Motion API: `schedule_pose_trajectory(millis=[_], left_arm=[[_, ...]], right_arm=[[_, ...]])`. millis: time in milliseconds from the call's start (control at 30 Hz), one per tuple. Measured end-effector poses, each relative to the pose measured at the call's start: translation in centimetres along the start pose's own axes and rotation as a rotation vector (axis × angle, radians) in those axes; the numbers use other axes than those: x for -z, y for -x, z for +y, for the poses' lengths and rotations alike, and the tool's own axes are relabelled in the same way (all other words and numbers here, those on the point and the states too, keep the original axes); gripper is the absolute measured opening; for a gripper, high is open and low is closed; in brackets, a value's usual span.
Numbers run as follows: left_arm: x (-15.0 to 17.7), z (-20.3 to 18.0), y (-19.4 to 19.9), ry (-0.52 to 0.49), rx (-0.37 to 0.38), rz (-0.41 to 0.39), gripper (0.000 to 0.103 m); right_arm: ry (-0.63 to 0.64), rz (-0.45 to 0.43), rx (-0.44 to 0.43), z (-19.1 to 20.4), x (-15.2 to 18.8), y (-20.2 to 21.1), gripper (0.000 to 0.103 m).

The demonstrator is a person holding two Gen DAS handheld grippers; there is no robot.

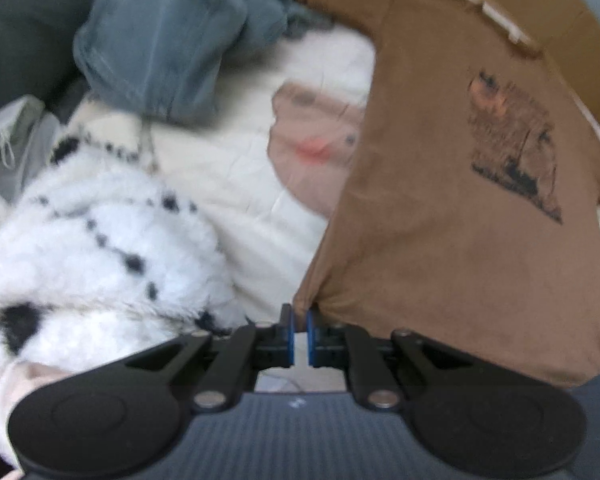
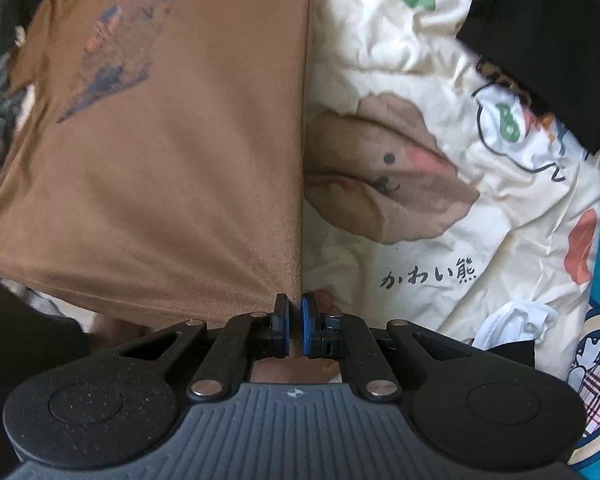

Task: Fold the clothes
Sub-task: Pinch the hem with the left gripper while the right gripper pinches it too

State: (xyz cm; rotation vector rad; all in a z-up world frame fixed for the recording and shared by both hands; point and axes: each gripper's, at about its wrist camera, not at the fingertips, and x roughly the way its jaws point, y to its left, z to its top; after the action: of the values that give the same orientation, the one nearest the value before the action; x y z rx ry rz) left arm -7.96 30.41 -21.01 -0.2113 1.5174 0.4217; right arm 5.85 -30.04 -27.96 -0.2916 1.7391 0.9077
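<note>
The brown shirt (image 1: 440,208) is held up over the bed sheet (image 2: 420,240), one bottom corner pinched in each tool. The left tool (image 1: 300,332) is clamped narrow on the left corner, the right tool (image 2: 295,328) on the right corner. No fold is yet seen in the shirt. A grey garment (image 1: 172,40) and a fleece (image 1: 92,248) lie unfolded at far left.
</note>
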Motion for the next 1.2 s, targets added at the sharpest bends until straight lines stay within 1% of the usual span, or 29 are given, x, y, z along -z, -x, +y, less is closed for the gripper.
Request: schedule_pose_trajectory(millis=[67, 167, 300, 500, 600, 700, 733, 800, 833, 867, 900, 967, 1067, 1133, 1167, 1200], left_arm=[[0.2, 0.1, -1.9, 0.012, -0.002, 0.032, 0.006], [0.4, -0.1, -4.5, 0.019, -0.029, 0.071, 0.006], [0.7, -0.2, -7.8, -0.016, -0.063, 0.118, 0.006], [1.4, 0.8, -11.2, 0.002, -0.068, 0.181, 0.006], [1.9, 1.3, -12.1, 0.017, -0.063, 0.2, 0.007], [2.1, 1.4, -11.2, 0.025, -0.036, 0.2, 0.012], [2.1, 1.3, -10.2, 0.02, -0.03, 0.176, 0.013], [2.0, 1.3, -8.3, 0.009, -0.018, 0.127, 0.019], [1.9, 1.2, -7.7, -0.003, -0.014, 0.105, 0.021], [1.8, 1.2, -7.0, -0.015, -0.01, 0.083, 0.025], [1.8, 1.2, -6.6, -0.026, -0.006, 0.065, 0.033], [1.7, 1.1, -7.4, -0.037, -0.003, 0.068, 0.04], [1.7, 1.1, -8.6, -0.051, 0.002, 0.074, 0.04], [1.7, 0.6, -9.8, -0.045, -0.002, 0.093, 0.039], [1.8, 0.4, -10.4, -0.043, -0.005, 0.102, 0.037], [2.1, 0.4, -10.8, -0.044, -0.013, 0.111, 0.031]], right_arm=[[-0.011, 0.025, 0.017, -0.1, -0.3, -1.4, 0.004], [-0.02, 0.054, 0.047, 0.1, -0.9, -3.3, 0.004], [0.0, 0.084, 0.089, 0.5, -1.4, -5.3, 0.004], [-0.028, 0.12, 0.106, -0.3, -1.5, -8.3, 0.004], [-0.025, 0.134, 0.109, -0.2, -1.3, -9.5, 0.004], [-0.034, 0.125, 0.115, -0.1, -1.1, -10.0, 0.004], [-0.041, 0.118, 0.116, -0.1, -1.1, -10.1, 0.004], [-0.059, 0.105, 0.116, -0.2, -1.1, -9.8, 0.004], [-0.063, 0.102, 0.114, -0.2, -1.0, -9.7, 0.004], [-0.06, 0.1, 0.114, -0.2, -1.0, -9.6, 0.004], [-0.059, 0.099, 0.113, -0.1, -1.0, -9.6, 0.004], [-0.072, 0.097, 0.114, -0.1, -0.9, -9.8, 0.004], [-0.082, 0.094, 0.111, 0.0, -0.8, -10.0, 0.004], [-0.095, 0.083, 0.109, 0.1, -0.8, -9.9, 0.004], [-0.095, 0.079, 0.108, 0.2, -0.8, -9.8, 0.004], [-0.098, 0.076, 0.108, 0.2, -0.7, -9.7, 0.004]])
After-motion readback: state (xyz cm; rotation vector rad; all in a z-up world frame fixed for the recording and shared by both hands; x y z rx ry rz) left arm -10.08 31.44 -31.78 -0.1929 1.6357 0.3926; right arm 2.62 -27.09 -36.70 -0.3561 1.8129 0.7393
